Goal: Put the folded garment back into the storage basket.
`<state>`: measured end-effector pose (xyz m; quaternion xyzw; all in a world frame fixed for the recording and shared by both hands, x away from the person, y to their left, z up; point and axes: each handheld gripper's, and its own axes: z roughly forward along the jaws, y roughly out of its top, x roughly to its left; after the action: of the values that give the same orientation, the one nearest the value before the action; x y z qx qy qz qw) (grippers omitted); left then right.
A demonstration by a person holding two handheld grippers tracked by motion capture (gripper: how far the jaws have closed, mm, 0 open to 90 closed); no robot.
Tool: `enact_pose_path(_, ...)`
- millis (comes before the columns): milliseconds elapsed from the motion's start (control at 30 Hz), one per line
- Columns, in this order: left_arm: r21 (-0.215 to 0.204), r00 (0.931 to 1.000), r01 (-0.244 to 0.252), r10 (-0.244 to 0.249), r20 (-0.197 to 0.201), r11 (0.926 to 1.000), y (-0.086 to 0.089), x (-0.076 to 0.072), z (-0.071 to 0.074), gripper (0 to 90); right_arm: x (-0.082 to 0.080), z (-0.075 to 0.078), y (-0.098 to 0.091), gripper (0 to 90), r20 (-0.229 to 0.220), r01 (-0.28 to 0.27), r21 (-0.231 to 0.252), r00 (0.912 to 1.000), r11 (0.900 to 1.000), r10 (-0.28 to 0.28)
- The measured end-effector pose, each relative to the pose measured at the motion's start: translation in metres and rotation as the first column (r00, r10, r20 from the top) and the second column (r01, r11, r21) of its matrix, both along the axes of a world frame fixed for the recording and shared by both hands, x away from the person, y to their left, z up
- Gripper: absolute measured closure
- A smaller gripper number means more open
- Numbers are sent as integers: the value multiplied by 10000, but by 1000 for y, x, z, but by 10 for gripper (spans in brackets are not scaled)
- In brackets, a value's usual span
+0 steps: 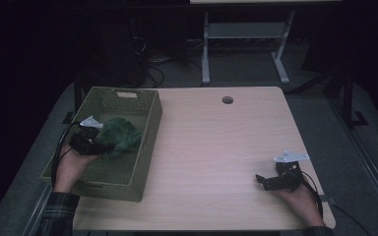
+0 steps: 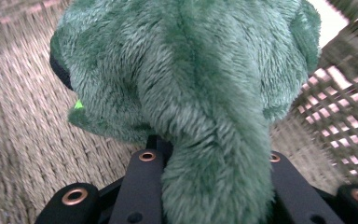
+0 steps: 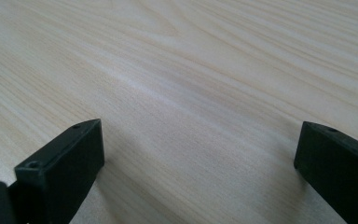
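A green plush toy [image 1: 119,134] hangs inside the woven olive basket [image 1: 142,147] at the table's left side. My left gripper [image 1: 98,144] is shut on the plush toy [image 2: 191,79], whose fur bulges out between the two black jaws and hides most of the basket floor. Close to the table's front right corner, my right gripper [image 1: 262,180] rests low over the bare wood. Its jaws stand wide apart in the right gripper view, with nothing between the fingertips [image 3: 65,158].
The light wooden table [image 1: 216,147] has a round cable hole [image 1: 227,100] near its far edge. Beyond the table stand a white desk frame [image 1: 246,39] and dark cables on the floor. The basket wall [image 2: 340,102] rises to the right of the toy.
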<state>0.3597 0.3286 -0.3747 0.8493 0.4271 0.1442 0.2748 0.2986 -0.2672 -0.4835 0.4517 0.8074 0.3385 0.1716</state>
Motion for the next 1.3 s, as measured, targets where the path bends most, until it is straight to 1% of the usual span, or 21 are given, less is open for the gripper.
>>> enact_pose_path(33,71,9999,22,-22,-99,10000,1,2,-5,725,0,0,0,11,3,-2,0,10000,10000,2)
enact_pose_path(100,77,9998,22,-21,-184,10000,1,3,-9,720,0,0,0,11,1,3,4,10000,10000,-3)
enact_pose_path(200,264,9992,42,-31,-389,9996,0,5,-17,717,0,0,0,11,0,-1,2,10000,10000,1)
enact_pose_path(367,518,9975,66,-29,-707,9986,-2,9,-25,693,0,0,0,11,2,-3,1,10000,10000,3)
enact_pose_path(400,558,9958,26,25,-910,9984,-2,9,-27,686,0,0,0,11,1,-3,0,10000,10000,3)
enact_pose_path(467,594,9942,-11,75,-1072,9982,-2,11,-29,664,0,0,0,11,3,-3,-1,10000,10000,3)
enact_pose_path(600,510,9908,-83,151,-1344,9987,-1,12,-32,593,0,0,0,11,3,-4,0,10000,10000,4)
enact_pose_path(667,553,9898,-76,154,-1414,9984,-1,13,-33,523,0,0,0,11,4,-4,0,10000,10000,4)
enact_pose_path(733,475,9893,-121,188,-1446,9988,0,14,-33,459,0,0,0,11,7,-3,3,10000,10000,3)
enact_pose_path(833,354,9907,-122,169,-1348,9993,1,14,-32,362,0,0,0,11,3,-6,0,10000,10000,6)
enact_pose_path(867,296,9909,-40,79,-1343,9996,2,13,-31,336,0,0,0,11,7,-3,3,10000,10000,3)
enact_pose_path(933,130,9928,-23,38,-1195,9999,2,12,-28,262,0,0,0,11,5,-2,4,10000,10000,2)
enact_pose_path(1000,-33,9951,-38,35,-990,10000,3,10,-25,224,0,0,0,11,1,-3,1,10000,10000,3)
enact_pose_path(1033,-17,9961,7,-9,-885,10000,3,10,-23,202,0,0,0,11,0,-3,0,10000,10000,3)
enact_pose_path(1133,12,9975,-20,21,-708,10000,1,8,-16,175,0,0,0,11,3,-4,0,10000,10000,4)
enact_pose_path(1267,-142,9993,-126,121,-350,9998,-2,6,-5,162,0,0,0,11,1,-3,1,10000,10000,3)
enact_pose_path(1300,-126,9996,-109,105,-268,9999,-3,5,-1,158,0,0,0,11,0,0,2,10000,10000,0)
